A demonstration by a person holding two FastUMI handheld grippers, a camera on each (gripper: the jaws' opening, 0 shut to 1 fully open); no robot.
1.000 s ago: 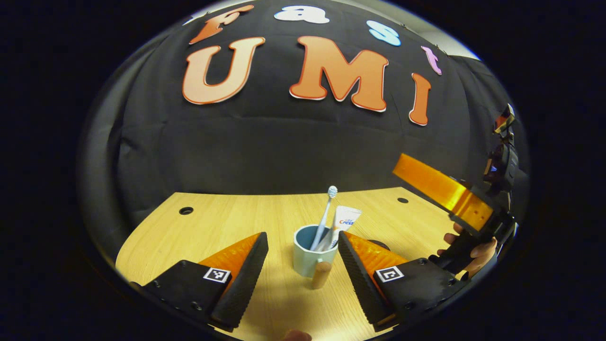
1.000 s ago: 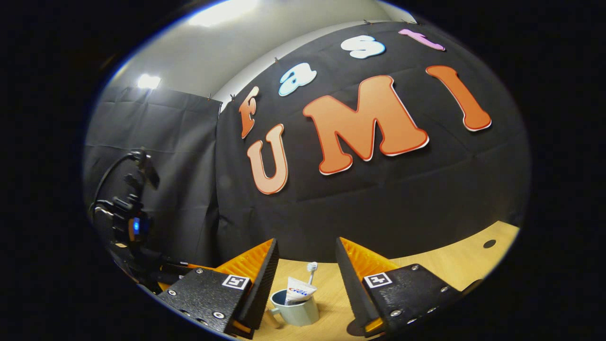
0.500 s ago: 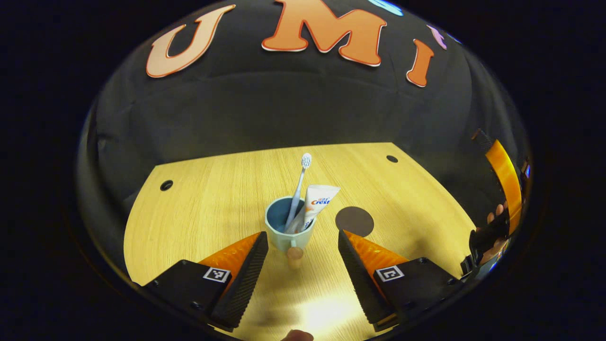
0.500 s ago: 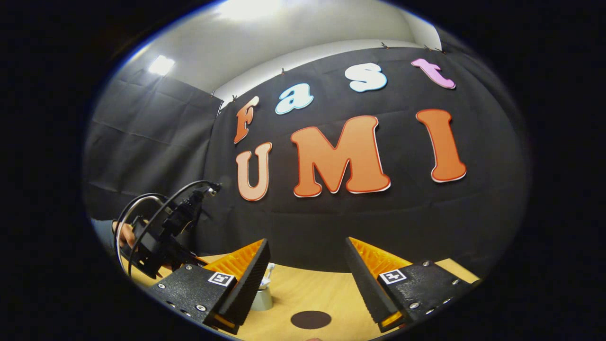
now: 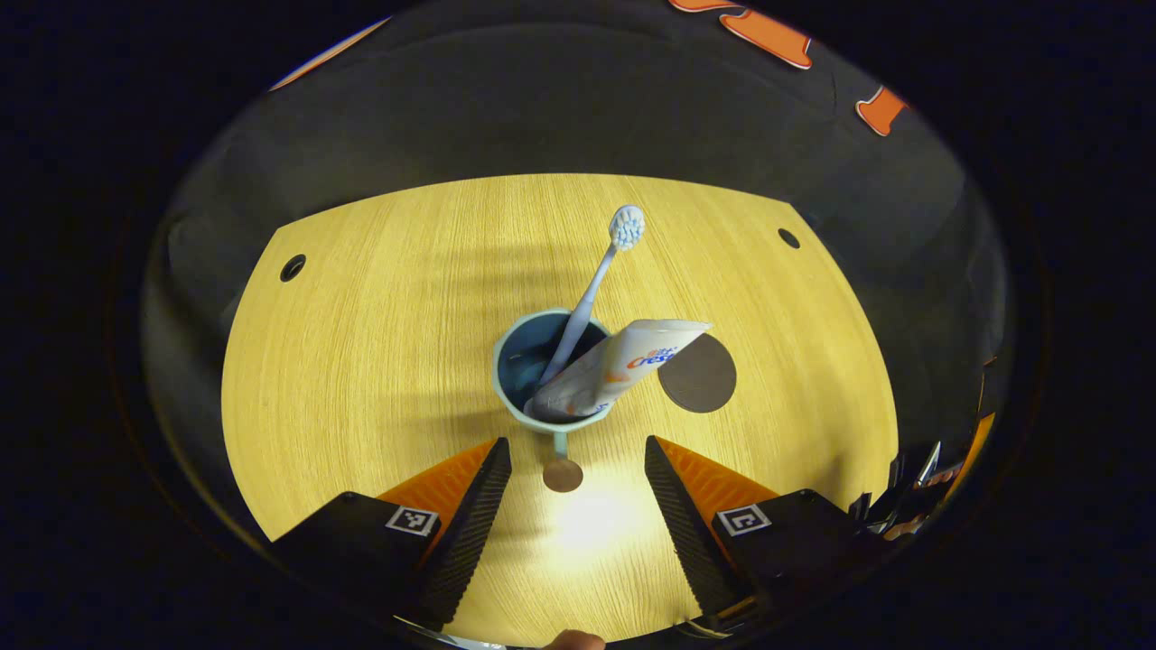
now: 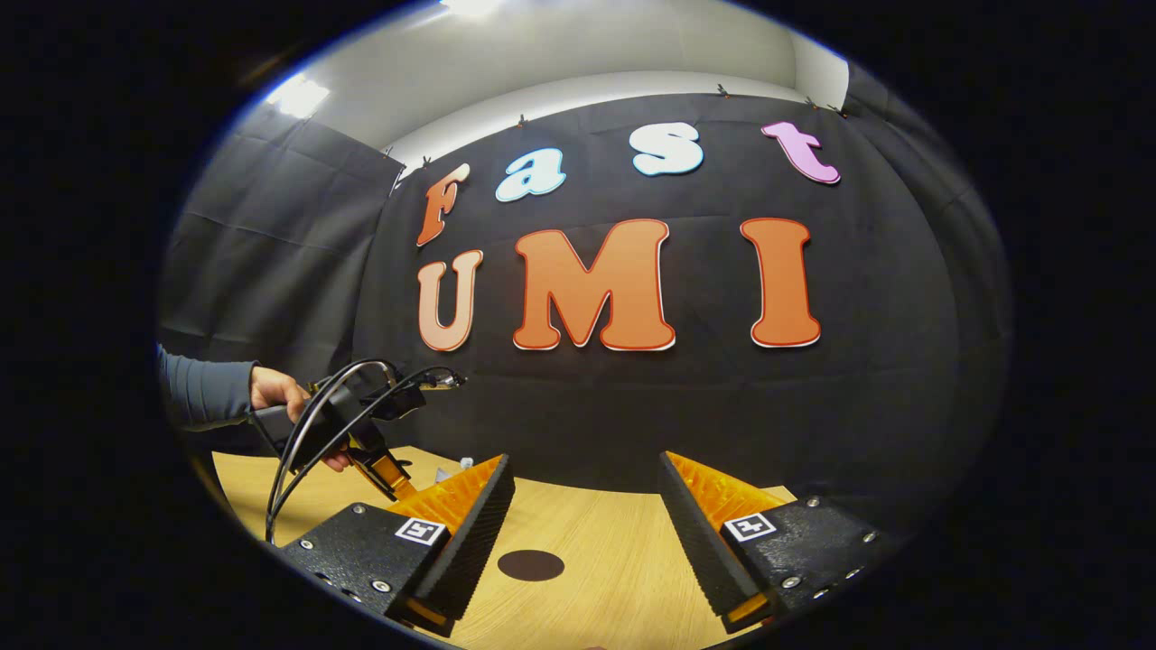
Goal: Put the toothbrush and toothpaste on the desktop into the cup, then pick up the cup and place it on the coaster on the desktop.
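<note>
Cup [image 5: 553, 368], pale blue with a round-ended handle turned toward the bottom of the frame, is seen at the centre of the left gripper view standing on the wooden desktop [image 5: 361, 343], with the toothbrush [image 5: 591, 289] propped in it bristles-up and the toothpaste [image 5: 614, 366] leaned out over its right rim. The dark round coaster [image 5: 696, 373] is seen flat on the desktop just right of the cup, apart from it. The left gripper [image 5: 576, 492] is held spread wide with nothing between its fingers, low in the frame on either side of the handle without touching it, while in the right gripper view the right gripper [image 6: 585, 524] is likewise parted and empty at bottom centre, with a sleeved hand [image 6: 275, 397] seen at middle left.
</note>
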